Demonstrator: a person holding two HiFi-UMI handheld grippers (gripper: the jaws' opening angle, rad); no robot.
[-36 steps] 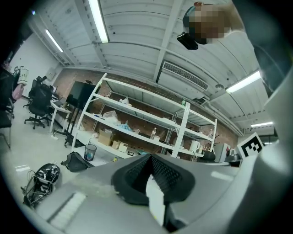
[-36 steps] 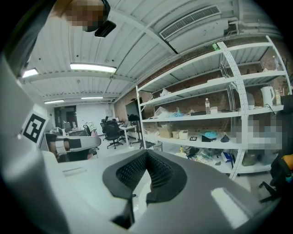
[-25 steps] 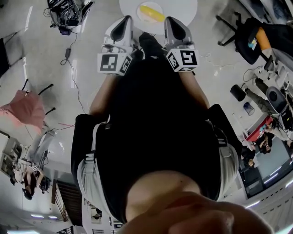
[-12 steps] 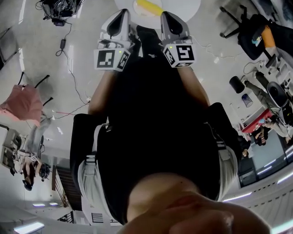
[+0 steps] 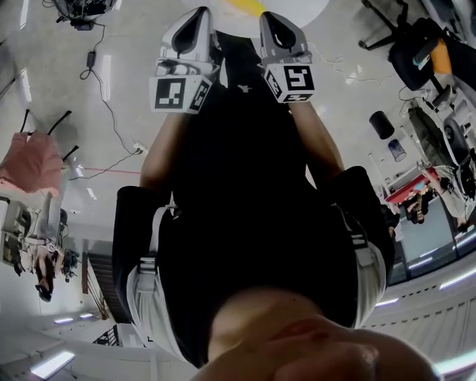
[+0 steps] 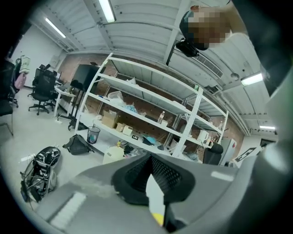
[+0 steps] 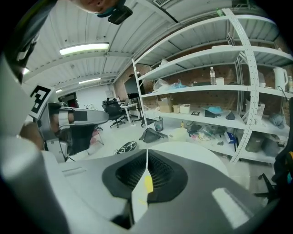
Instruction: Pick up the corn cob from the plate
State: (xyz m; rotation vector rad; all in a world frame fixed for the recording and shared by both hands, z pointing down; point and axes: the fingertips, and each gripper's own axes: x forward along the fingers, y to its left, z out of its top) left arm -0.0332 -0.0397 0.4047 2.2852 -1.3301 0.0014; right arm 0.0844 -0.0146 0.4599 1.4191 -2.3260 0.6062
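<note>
Head view steeply down; gripper views close along own jaws, apparently toward one shared shelving (image 6: 192, 116).

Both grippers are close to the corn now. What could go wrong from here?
1. The right gripper and the left gripper both look shut. Reaching the corn cob like this would likely shove it rather than grip it.
2. In the head view the cob sits at the very top edge, mostly cut off, so guiding the approach from that view is unreliable.

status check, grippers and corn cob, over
left hand-held gripper shut, empty. right hand-held gripper shut, empty. corn cob ahead, not yet grasped. nothing seen in the way.
</note>
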